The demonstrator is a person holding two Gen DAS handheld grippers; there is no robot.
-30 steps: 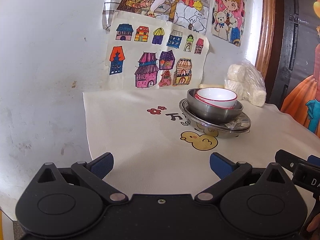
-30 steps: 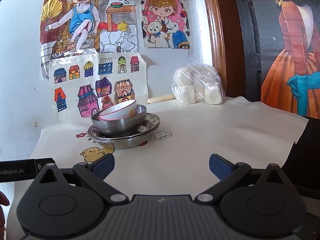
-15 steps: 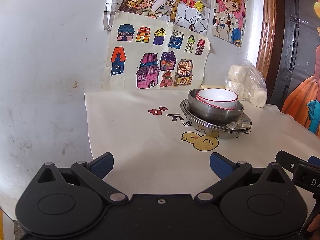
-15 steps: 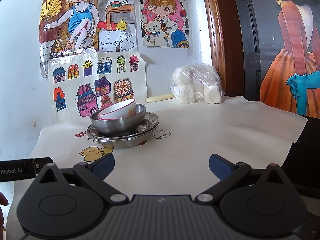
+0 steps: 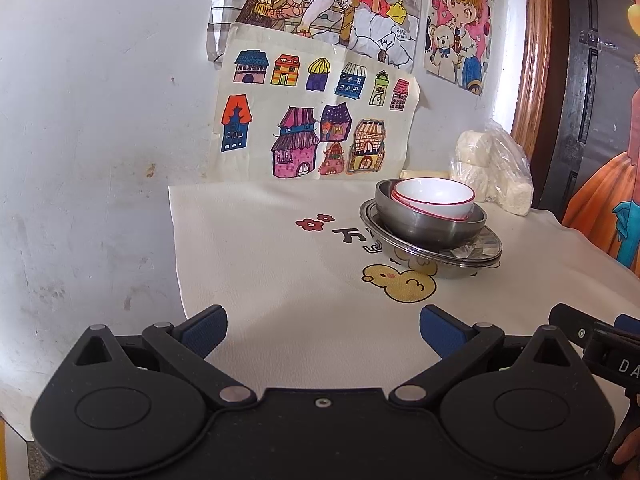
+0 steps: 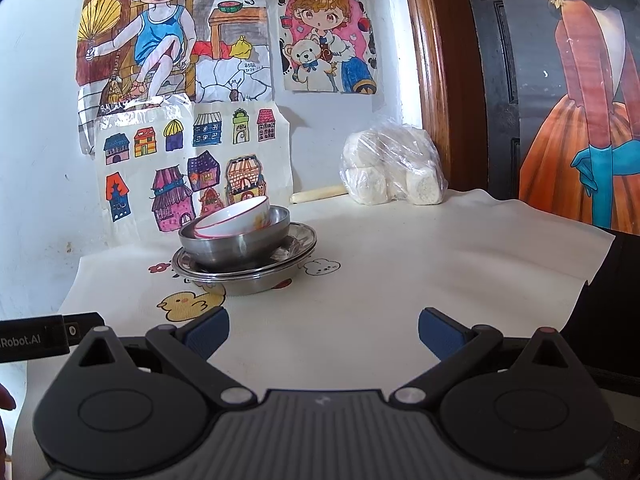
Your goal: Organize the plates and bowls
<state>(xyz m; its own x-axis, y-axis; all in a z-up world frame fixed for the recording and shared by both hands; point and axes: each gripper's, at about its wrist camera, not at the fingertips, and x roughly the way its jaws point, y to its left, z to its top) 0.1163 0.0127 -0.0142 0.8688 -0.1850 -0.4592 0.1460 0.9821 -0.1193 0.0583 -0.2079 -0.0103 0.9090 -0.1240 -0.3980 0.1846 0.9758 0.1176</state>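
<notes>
Both grippers — left [image 5: 322,330], right [image 6: 323,332] — wide, empty; bowl stack [image 6: 240,240] unchanged.

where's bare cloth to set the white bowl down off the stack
Bare cloth lies right of the steel plates, out to the cloth's right edge, and in front of them, between the duck print and both open grippers. Crowded: the back, where the plastic bag sits; the white bowl leans tilted in the steel bowl.

Bare cloth [image 5: 304,280] before stacked dishes [image 5: 432,232]
</notes>
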